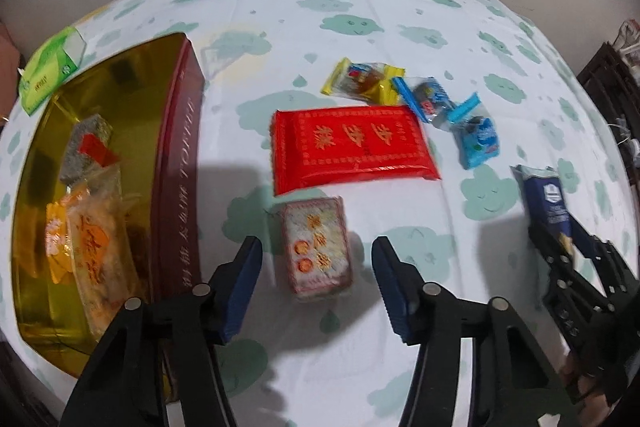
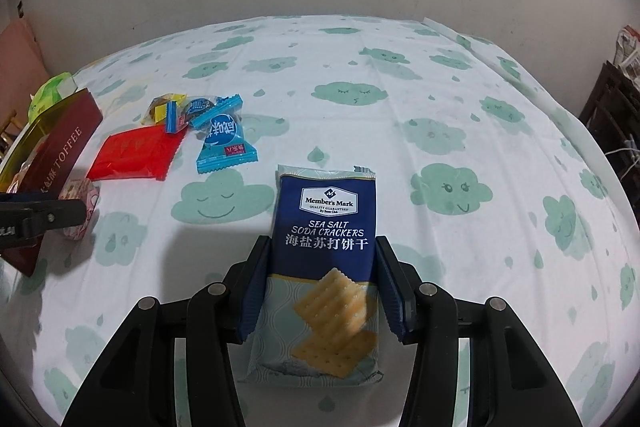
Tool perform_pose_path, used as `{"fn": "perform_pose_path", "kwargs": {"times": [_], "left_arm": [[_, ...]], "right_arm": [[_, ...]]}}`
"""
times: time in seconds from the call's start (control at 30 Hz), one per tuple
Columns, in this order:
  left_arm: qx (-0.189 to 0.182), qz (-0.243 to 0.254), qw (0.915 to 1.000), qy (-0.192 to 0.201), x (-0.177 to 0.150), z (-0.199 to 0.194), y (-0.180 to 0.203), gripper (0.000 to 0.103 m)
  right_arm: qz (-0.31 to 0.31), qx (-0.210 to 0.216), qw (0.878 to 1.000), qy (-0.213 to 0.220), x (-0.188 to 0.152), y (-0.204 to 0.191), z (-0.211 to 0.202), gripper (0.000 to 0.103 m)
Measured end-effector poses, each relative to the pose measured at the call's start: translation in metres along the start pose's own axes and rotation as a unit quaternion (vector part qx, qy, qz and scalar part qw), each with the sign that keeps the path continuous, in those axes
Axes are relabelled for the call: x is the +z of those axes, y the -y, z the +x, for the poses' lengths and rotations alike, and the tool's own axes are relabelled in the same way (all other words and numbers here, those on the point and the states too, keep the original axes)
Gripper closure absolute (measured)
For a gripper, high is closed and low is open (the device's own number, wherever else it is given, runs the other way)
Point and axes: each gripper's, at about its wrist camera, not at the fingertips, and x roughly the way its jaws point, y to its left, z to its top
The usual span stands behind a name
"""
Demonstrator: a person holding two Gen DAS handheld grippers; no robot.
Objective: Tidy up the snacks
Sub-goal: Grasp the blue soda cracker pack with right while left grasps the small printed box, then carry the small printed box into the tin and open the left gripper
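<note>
My left gripper point(image 1: 318, 283) points down at a small pink and white snack packet point(image 1: 316, 247) lying on the cloth. The packet sits between the blue pads with a gap on each side, so the gripper is open. My right gripper point(image 2: 326, 287) is shut on a navy soda crackers packet point(image 2: 326, 227), gripped by its long edges; the same packet point(image 1: 548, 203) shows at the right of the left wrist view. A maroon toffee box point(image 1: 180, 155) with a gold inside stands to the left and holds several wrapped snacks.
A large red packet point(image 1: 352, 147) lies just beyond the pink one. Behind it are a yellow candy point(image 1: 360, 79) and two blue candies point(image 1: 428, 99) point(image 1: 478, 139). A green tissue pack point(image 1: 52, 71) sits behind the box. The cloud-print cloth point(image 2: 400, 131) stretches to the far right.
</note>
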Motion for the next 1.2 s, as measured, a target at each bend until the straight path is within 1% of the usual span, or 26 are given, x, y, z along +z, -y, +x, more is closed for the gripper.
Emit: {"fn": "perform_pose_path", "kwargs": {"times": [0.1,0.17,0.23,0.27,0.37,0.43,0.6,1.0,1.1,1.2], "left_arm": [[0.010,0.006,0.9999,0.004,0.002,0.003,0.001,0.053],[0.012,0.011,0.9999,0.003,0.003,0.004,0.003,0.058],[-0.003,0.008,0.9999,-0.006,0.003,0.006,0.004,0.063],[-0.005,0.009,0.9999,-0.007,0.002,0.006,0.005,0.064],[0.005,0.016,0.9998,-0.006,0.000,0.009,0.009,0.063],[0.005,0.012,0.9999,-0.011,0.001,0.012,0.008,0.064],[0.010,0.013,0.9998,-0.006,0.001,0.012,0.007,0.076],[-0.003,0.032,0.9995,-0.001,-0.006,-0.001,0.010,0.077],[-0.008,0.035,0.9994,0.006,-0.005,-0.011,0.009,0.077],[-0.013,0.037,0.9990,0.021,0.000,-0.026,0.003,0.077]], "right_arm": [[0.000,0.000,1.000,0.000,0.000,0.000,0.000,0.051],[0.001,0.002,1.000,0.000,-0.001,-0.001,0.000,0.050],[0.001,0.002,1.000,0.000,0.000,0.000,0.000,0.050],[0.001,0.003,1.000,0.000,0.000,-0.001,0.000,0.050],[0.001,0.002,1.000,-0.001,0.000,0.000,0.000,0.050],[0.001,0.003,1.000,0.000,0.000,0.000,0.000,0.050],[0.001,0.003,1.000,-0.001,0.000,-0.001,0.000,0.050],[0.001,0.003,1.000,0.000,0.000,-0.001,0.000,0.050],[0.001,0.003,1.000,0.000,0.000,-0.001,0.000,0.050],[0.001,0.003,1.000,0.000,0.000,-0.001,0.000,0.050]]}}
